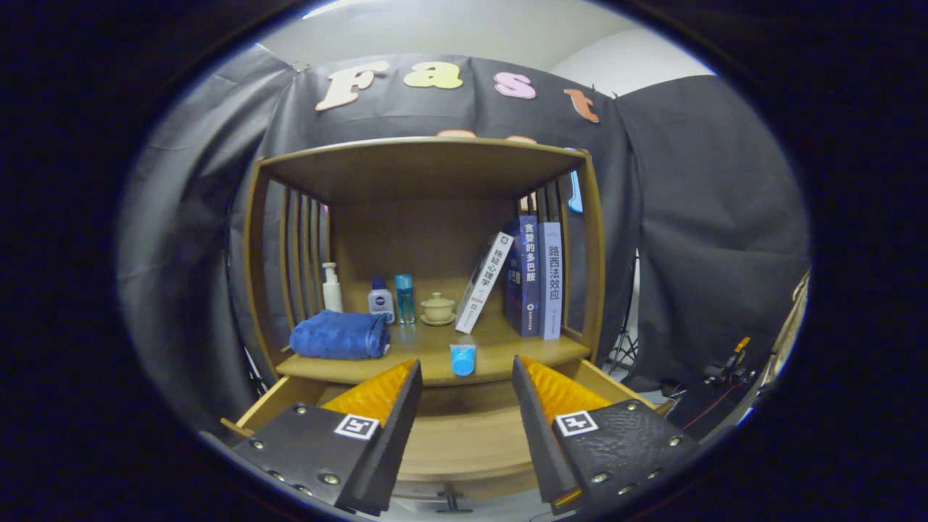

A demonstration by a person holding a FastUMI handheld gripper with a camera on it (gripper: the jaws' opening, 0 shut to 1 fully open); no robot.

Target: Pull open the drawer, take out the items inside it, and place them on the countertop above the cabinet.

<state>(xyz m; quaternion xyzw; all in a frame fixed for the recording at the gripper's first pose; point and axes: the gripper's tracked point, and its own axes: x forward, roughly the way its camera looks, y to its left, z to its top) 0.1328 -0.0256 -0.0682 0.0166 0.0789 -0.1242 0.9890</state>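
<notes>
The wooden drawer [464,442] stands pulled open below the cabinet's countertop [500,348], and its visible floor between my fingers looks bare. A small light-blue cup [462,359] sits at the countertop's front edge, just beyond my fingers. My gripper [464,384] is open above the drawer, with nothing between its fingers. The drawer's dark handle [451,500] shows below, at its front.
On the countertop lie a folded blue towel [339,335], a white pump bottle [332,288], a small white bottle [380,299], a blue bottle [404,298], a lidded tea bowl [438,308] and several books [533,275]. Slatted sides and a top shelf [420,163] enclose it.
</notes>
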